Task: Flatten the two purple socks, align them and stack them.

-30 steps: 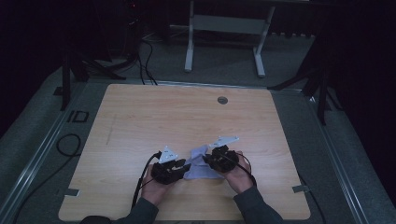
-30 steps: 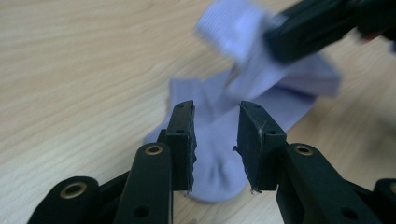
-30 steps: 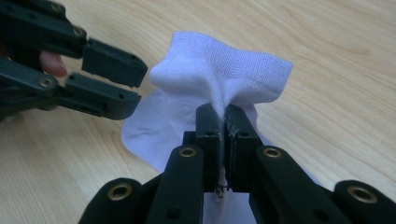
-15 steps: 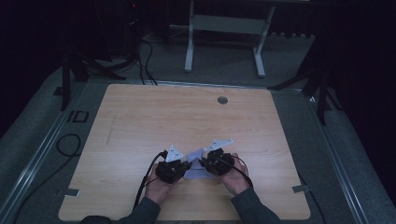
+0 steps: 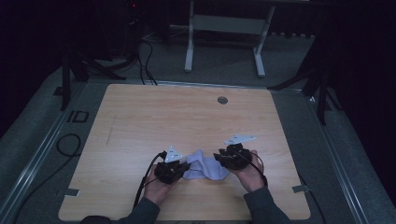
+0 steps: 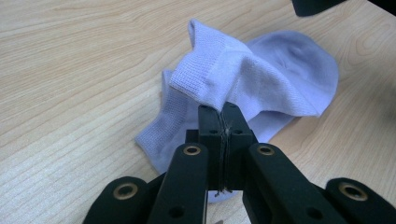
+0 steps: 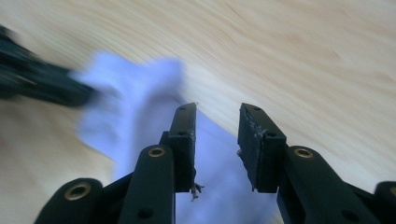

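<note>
Near the front edge of the bench [image 5: 140, 112], a pale lilac sock [image 6: 261, 79], crumpled, long axis across. Left hand-held gripper [image 6: 223, 122] clamped on a fold at its left end. Right hand-held gripper [image 7: 217, 135] just opening, pads apart over the right end, pressing nothing; nearer that free end.

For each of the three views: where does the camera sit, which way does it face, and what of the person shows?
High view: above the person's side, looking forward and down on the table; both forearms, left gripper, right gripper.
Left gripper view: rides the left gripper, looking along fingers shut on the sock.
Right gripper view: rides the right gripper, fingers apart over the sock.
All three share the sock.
</note>
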The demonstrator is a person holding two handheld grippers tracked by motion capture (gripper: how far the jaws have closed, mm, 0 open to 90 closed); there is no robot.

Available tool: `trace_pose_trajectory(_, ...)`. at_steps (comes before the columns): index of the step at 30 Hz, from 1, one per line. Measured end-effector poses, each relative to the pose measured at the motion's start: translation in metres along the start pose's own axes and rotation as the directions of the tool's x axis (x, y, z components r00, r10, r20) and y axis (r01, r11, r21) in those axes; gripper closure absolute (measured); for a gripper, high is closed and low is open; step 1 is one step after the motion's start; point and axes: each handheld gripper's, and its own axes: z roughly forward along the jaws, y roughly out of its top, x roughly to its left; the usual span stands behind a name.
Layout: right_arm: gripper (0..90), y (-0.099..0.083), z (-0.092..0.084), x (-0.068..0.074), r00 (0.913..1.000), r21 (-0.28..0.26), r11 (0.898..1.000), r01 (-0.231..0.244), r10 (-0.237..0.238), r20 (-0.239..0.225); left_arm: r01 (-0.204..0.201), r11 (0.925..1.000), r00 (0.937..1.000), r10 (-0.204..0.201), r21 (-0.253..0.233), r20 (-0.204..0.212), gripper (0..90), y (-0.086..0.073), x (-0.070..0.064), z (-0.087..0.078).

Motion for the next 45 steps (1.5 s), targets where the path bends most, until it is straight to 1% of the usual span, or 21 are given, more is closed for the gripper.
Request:
trace_pose_trajectory(2,68.1,-0.008,0.004,-0.006,0.9995,0.038,0.999,-0.016,0.015,0.026,0.002,1.0,1.0,-0.002,0.004,-0.002,89.4,0.0,0.0,0.0)
trace_pose_trajectory(5,68.9,-0.018,0.014,-0.011,0.9983,0.09,0.996,-0.027,0.023,0.053,0.003,0.9999,1.0,-0.003,0.01,-0.004,89.4,-0.001,0.001,0.001)
trace_pose_trajectory(7,71.6,-0.023,0.022,-0.014,0.9975,0.118,0.992,-0.032,0.025,0.067,0.007,0.9999,1.0,-0.007,0.011,-0.004,89.4,-0.002,0.001,0.001)
trace_pose_trajectory(8,71.6,-0.023,0.022,-0.014,0.9975,0.118,0.992,-0.032,0.025,0.067,0.007,0.9999,1.0,-0.007,0.011,-0.004,89.3,-0.002,0.001,0.001)
trace_pose_trajectory(9,73.5,-0.025,0.025,-0.015,0.9971,0.127,0.991,-0.039,0.03,0.07,0.013,0.9998,0.9999,-0.013,0.017,-0.006,89.3,-0.004,0.002,0.001)
trace_pose_trajectory(10,80.3,-0.027,0.029,-0.017,0.996,0.137,0.989,-0.055,0.045,0.077,0.016,0.9997,0.9999,-0.015,0.02,-0.007,89.3,-0.004,0.003,0.001)
trace_pose_trajectory(13,85.7,-0.028,0.029,-0.017,0.9957,0.136,0.989,-0.056,0.045,0.082,0.026,0.9993,0.9996,-0.026,0.027,-0.009,89.2,-0.006,0.005,0.0)
trace_pose_trajectory(16,86.9,-0.028,0.028,-0.017,0.995,0.128,0.99,-0.055,0.043,0.09,0.034,0.9989,0.9994,-0.034,0.033,-0.01,89.2,-0.008,0.007,-0.002)
trace_pose_trajectory(17,87.1,-0.027,0.026,-0.017,0.9948,0.119,0.991,-0.055,0.044,0.092,0.033,0.9987,0.9994,-0.032,0.038,-0.012,89.2,-0.009,0.008,-0.002)
trace_pose_trajectory(19,87.2,-0.026,0.022,-0.016,0.9943,0.099,0.993,-0.066,0.057,0.09,0.041,0.9983,0.999,-0.041,0.041,-0.016,89.1,-0.01,0.01,-0.003)
trace_pose_trajectory(25,87.3,-0.021,0.006,-0.015,0.9932,0.038,0.997,-0.074,0.07,0.093,0.064,0.9966,0.9977,-0.063,0.052,-0.025,89.0,-0.012,0.016,-0.005)
trace_pose_trajectory(28,87.4,-0.021,0.003,-0.017,0.9921,0.02,0.997,-0.078,0.076,0.1,0.079,0.9949,0.9969,-0.078,0.063,-0.008,88.9,-0.014,0.016,-0.005)
trace_pose_trajectory(29,87.4,-0.021,0.003,-0.017,0.9921,0.02,0.997,-0.078,0.076,0.1,0.079,0.9949,0.9969,-0.078,0.063,-0.008,88.9,-0.014,0.016,-0.005)
trace_pose_trajectory(30,87.3,-0.023,0.005,-0.02,0.9915,0.02,0.996,-0.086,0.084,0.099,0.082,0.9941,0.9966,-0.082,0.07,-0.003,88.9,-0.014,0.016,-0.005)
trace_pose_trajectory(34,87.3,-0.029,0.011,-0.021,0.9915,0.035,0.995,-0.091,0.087,0.097,0.1,0.99,0.9948,-0.102,0.099,0.007,88.8,-0.017,0.018,-0.005)
trace_pose_trajectory(37,87.2,-0.034,0.016,-0.02,0.991,0.044,0.995,-0.088,0.083,0.105,0.105,0.9881,0.9945,-0.105,0.113,-0.001,88.7,-0.018,0.019,-0.004)
trace_pose_trajectory(39,86.1,-0.036,0.019,-0.02,0.9917,0.044,0.996,-0.083,0.078,0.103,0.098,0.9876,0.9952,-0.096,0.122,-0.018,88.2,-0.018,0.018,-0.003)
trace_pose_trajectory(40,85.0,-0.036,0.02,-0.019,0.9915,0.042,0.996,-0.08,0.075,0.106,0.089,0.9879,0.9959,-0.086,0.127,-0.027,87.1,-0.019,0.017,-0.002)
trace_pose_trajectory(42,78.7,-0.038,0.021,-0.018,0.9917,0.042,0.996,-0.076,0.071,0.107,0.085,0.9884,0.9962,-0.082,0.126,-0.03,79.2,-0.019,0.017,-0.002)
trace_pose_trajectory(43,73.0,-0.039,0.021,-0.018,0.9917,0.032,0.996,-0.079,0.076,0.104,0.08,0.9911,0.9961,-0.075,0.106,-0.047,69.9,-0.019,0.016,-0.003)
trace_pose_trajectory(45,67.2,-0.039,0.018,-0.019,0.9911,0.009,0.996,-0.085,0.083,0.103,0.08,0.9928,0.9954,-0.075,0.09,-0.06,62.0,-0.017,0.017,-0.005)
